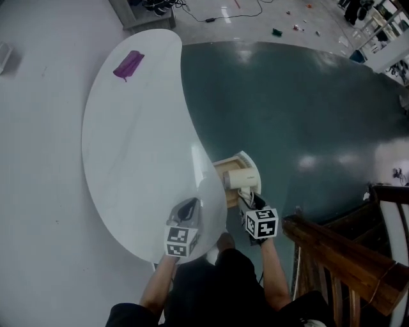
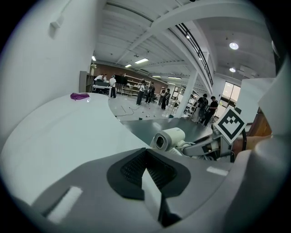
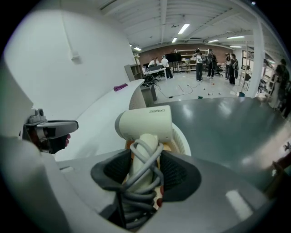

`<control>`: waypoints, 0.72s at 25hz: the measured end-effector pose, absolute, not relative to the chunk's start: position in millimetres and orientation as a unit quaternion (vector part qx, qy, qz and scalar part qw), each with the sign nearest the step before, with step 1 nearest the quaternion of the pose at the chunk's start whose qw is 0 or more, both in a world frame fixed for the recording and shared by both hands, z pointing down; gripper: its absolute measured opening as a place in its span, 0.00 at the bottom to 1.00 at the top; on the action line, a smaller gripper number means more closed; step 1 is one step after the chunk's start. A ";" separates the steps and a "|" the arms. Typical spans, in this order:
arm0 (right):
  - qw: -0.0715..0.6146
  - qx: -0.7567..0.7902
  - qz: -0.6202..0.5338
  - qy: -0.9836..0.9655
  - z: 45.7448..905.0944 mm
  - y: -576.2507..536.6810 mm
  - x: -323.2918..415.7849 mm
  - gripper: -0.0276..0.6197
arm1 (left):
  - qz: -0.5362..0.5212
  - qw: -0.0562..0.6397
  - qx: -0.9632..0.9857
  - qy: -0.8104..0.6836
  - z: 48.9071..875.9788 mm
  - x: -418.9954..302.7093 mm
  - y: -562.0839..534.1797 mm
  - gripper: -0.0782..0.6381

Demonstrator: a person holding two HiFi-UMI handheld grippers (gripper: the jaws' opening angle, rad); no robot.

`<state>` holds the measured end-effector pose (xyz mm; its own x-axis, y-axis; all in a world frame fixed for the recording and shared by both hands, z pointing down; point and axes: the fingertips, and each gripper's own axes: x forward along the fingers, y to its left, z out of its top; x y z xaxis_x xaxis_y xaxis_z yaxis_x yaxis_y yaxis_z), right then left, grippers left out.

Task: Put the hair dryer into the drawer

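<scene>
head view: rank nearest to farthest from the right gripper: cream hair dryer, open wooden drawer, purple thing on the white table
1. Cream hair dryer, gripped in the right gripper itself.
2. Open wooden drawer, just beyond it.
3. Purple thing, far up-left on the white table.

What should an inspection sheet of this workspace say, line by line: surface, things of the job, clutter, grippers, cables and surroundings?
Surface: white oval table.
Job's things: hair dryer, held over the drawer, which stands open at the table's edge.
Clutter: one purple thing at the table's far end.
Grippers: right gripper shut on the hair dryer's handle; left gripper jaws together, nothing between them, over the table's near edge.
Cables: grey cord wound round the handle; a loose cable on the far floor.
Surroundings: dark green floor, wooden railing at the right, people standing far off.
</scene>
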<state>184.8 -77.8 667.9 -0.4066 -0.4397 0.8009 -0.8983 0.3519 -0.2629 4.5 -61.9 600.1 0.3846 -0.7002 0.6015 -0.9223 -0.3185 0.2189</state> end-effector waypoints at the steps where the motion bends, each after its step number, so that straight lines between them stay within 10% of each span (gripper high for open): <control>1: 0.323 0.439 0.362 -0.756 673.6 -79.9 184.4 0.36 | 0.205 0.277 0.784 -0.517 604.3 4.0 -63.7 0.12; 18: 0.375 0.399 0.389 -0.741 743.2 -96.8 175.7 0.36 | 0.216 0.305 0.770 -0.518 649.9 1.8 -91.2 0.12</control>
